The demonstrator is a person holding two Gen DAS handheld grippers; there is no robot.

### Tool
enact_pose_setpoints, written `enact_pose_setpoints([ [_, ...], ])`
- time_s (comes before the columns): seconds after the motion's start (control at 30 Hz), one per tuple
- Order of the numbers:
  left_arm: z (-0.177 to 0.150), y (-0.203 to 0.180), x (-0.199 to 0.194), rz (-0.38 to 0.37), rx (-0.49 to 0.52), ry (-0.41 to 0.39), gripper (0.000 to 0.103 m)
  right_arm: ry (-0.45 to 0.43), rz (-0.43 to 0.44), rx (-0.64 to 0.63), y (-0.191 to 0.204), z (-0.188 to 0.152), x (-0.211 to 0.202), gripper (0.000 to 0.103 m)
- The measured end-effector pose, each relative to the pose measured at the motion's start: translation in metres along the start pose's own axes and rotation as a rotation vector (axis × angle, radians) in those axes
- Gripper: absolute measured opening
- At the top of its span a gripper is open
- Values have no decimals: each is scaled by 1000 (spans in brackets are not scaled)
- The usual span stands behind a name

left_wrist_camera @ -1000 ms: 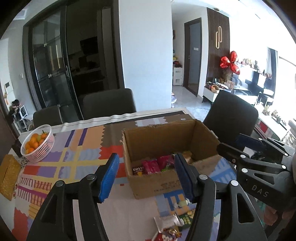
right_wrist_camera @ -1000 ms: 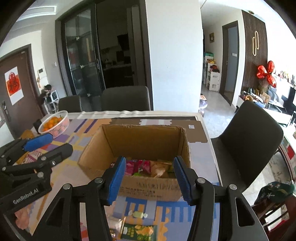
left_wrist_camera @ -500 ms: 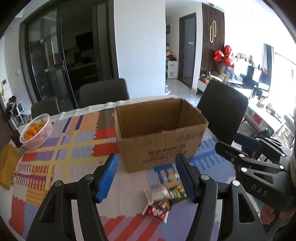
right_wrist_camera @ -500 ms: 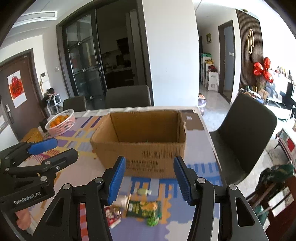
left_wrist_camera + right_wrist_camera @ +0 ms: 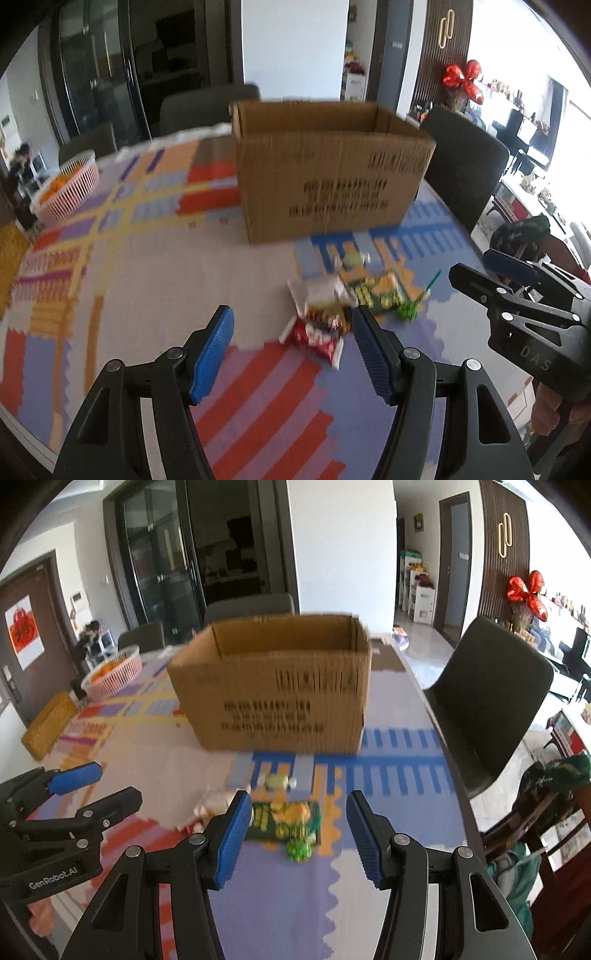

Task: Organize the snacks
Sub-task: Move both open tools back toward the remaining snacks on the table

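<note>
An open cardboard box (image 5: 328, 173) (image 5: 280, 686) stands on the patterned table mat. In front of it lie loose snacks: a red packet (image 5: 317, 332), a white wrapper (image 5: 317, 291), a green packet (image 5: 376, 291) (image 5: 284, 819), a small green sweet (image 5: 280, 781) and a green round snack (image 5: 299, 849). My left gripper (image 5: 291, 347) is open and empty, low over the mat just before the red packet. My right gripper (image 5: 295, 834) is open and empty, over the green packet; it also shows at the right of the left wrist view (image 5: 491, 269).
A white basket of oranges (image 5: 66, 188) (image 5: 114, 672) stands at the far left of the table. A yellow mat (image 5: 48, 723) lies at the left edge. Dark chairs (image 5: 491, 701) stand at the right side and behind the table.
Both grippers have pulled back from above the box and dropped low toward the table. The box inside is out of sight now, and the loose snacks lie closer between the fingers.
</note>
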State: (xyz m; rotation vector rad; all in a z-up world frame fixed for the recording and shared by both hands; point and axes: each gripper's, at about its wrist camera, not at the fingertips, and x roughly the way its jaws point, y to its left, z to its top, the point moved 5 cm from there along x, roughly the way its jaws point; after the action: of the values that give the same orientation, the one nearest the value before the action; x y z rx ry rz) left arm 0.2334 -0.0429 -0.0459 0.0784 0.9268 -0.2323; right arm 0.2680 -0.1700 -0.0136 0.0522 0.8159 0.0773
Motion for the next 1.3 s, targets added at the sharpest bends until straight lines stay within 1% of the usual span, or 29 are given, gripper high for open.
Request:
enact_pose_setpoints([
  [0.23, -28, -1, 26, -22, -6, 70, 66, 99, 5, 6, 0, -35, 25, 55],
  [0.33, -36, -1, 36, -30, 3, 79, 66, 130, 0, -4, -1, -47, 35, 55],
  [0.47, -43, -2, 51, -75, -5, 103, 66, 156, -19, -12, -2, -55, 44, 55],
  [0.57, -46, -3, 61, -89, -3, 116, 65, 169, -22, -12, -3, -60, 51, 55],
  [0.67, -46, -4, 70, -119, -20, 125, 65, 179, -26, -13, -4, -62, 57, 55],
  [1.03, -36, -7, 95, -99, -26, 137, 63, 214, -20, 8, -7, -66, 75, 55],
  [1.1, -35, -7, 99, -101, -38, 144, 59, 219, -15, 14, -8, -66, 77, 55],
  [1.23, -34, -7, 102, -104, -53, 149, 55, 223, -15, 25, -10, -64, 83, 55],
  [1.3, -34, -6, 101, -108, -58, 149, 51, 226, -11, 31, -11, -63, 86, 55],
])
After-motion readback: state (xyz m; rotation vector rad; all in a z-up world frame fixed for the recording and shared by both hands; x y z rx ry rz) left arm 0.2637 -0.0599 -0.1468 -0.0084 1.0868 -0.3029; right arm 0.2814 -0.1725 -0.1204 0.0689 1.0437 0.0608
